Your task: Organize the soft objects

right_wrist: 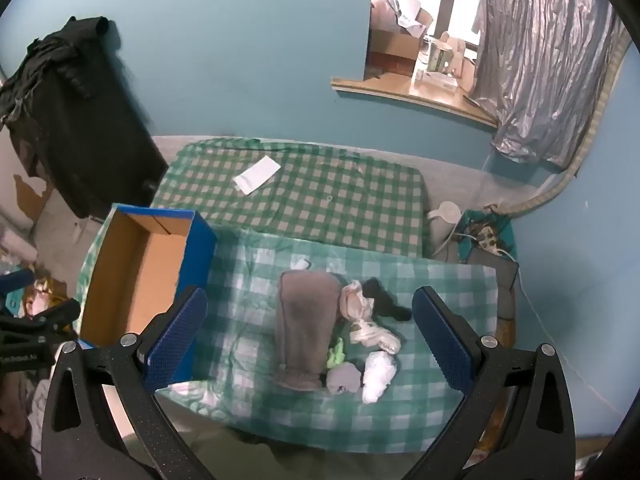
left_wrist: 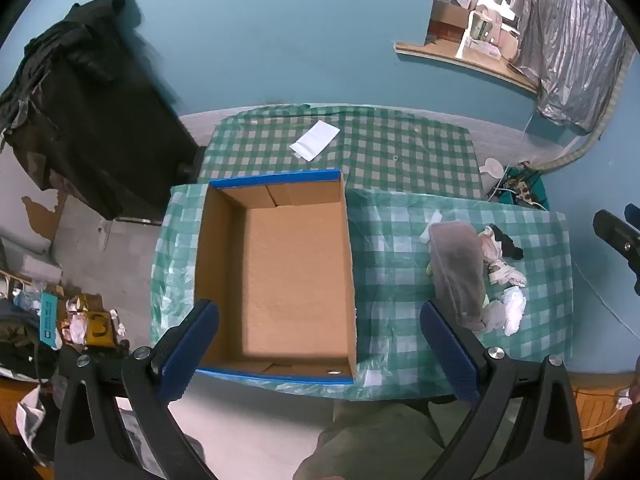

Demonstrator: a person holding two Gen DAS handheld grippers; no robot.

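A checked worktop (right_wrist: 420, 280) carries an open cardboard box (left_wrist: 296, 280) at its left. Right of it lies a grey cloth (right_wrist: 306, 320) among small socks (right_wrist: 378, 374). Left tongs (left_wrist: 320, 344) and right tongs (right_wrist: 308, 336) both gape wide, holding nothing.

Room clutter around a checked table, set against teal walls.

A green-and-white checked tablecloth (left_wrist: 400, 152) covers the table, and a white envelope (left_wrist: 315, 141) lies flat on its far half. Beyond the table's left corner stands a tall piece of furniture draped in black cloth (left_wrist: 80, 120), against the teal wall (left_wrist: 280, 32). A wall opening with a wooden sill (right_wrist: 412, 96) shows cardboard boxes (right_wrist: 400, 36) in the next room; a silvery curtain (right_wrist: 540, 60) hangs just to its right. By the table's far right corner sits a white kettle (right_wrist: 444, 220) near a tangle of cables (right_wrist: 486, 236). Mixed litter (left_wrist: 80, 320) lies on the floor at the left.
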